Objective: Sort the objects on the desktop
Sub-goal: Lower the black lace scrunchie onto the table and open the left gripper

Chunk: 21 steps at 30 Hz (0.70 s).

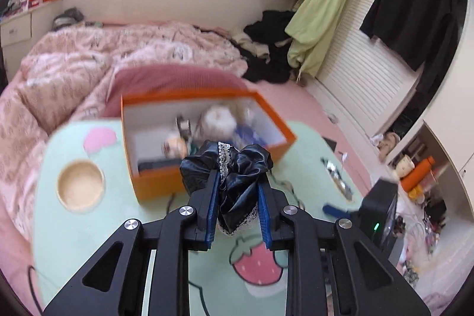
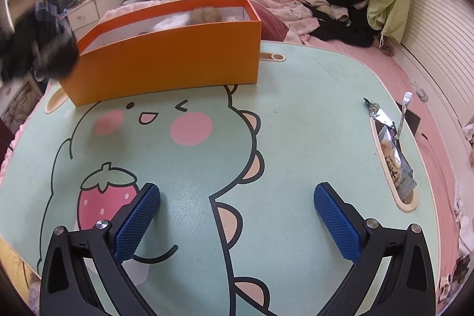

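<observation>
My left gripper (image 1: 238, 182) is shut on a shiny black scrunchie with lace trim (image 1: 228, 165), held in the air just in front of the orange box's near wall. The orange box (image 1: 157, 182) stands on the mint table and holds several small items, among them something white and fluffy (image 1: 217, 120). In the right wrist view the same box (image 2: 166, 64) stands at the back of the table, and a dark blur (image 2: 38, 46) at its left end is the left gripper with the scrunchie. My right gripper (image 2: 237, 200) stands wide open over the cartoon print, nothing between its pads.
The mint table (image 2: 311, 96) has a slot along its right edge holding a snack packet (image 2: 394, 156). A round cup recess (image 1: 80, 185) lies at the table's left. A bed with a pink quilt (image 1: 89, 61) lies behind. Clothes (image 2: 346, 19) lie piled on the bed behind the table.
</observation>
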Each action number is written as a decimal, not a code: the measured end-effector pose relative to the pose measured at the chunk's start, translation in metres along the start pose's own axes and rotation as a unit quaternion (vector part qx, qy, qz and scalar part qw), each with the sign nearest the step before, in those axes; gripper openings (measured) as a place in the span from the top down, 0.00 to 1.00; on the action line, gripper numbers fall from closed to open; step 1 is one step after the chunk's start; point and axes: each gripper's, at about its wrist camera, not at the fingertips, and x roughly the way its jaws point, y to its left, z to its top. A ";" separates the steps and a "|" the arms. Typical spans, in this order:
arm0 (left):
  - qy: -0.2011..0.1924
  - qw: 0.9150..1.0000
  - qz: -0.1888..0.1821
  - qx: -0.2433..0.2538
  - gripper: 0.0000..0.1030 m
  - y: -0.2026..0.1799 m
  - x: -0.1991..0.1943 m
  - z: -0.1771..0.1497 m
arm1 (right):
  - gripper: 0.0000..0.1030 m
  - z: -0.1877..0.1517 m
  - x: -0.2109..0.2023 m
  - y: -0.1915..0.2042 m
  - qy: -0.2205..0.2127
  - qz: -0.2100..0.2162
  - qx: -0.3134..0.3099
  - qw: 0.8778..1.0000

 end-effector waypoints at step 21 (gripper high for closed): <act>0.056 0.982 0.166 0.070 0.00 -0.009 0.033 -0.112 | 0.00 0.000 0.000 0.005 0.000 0.000 -0.002 1.000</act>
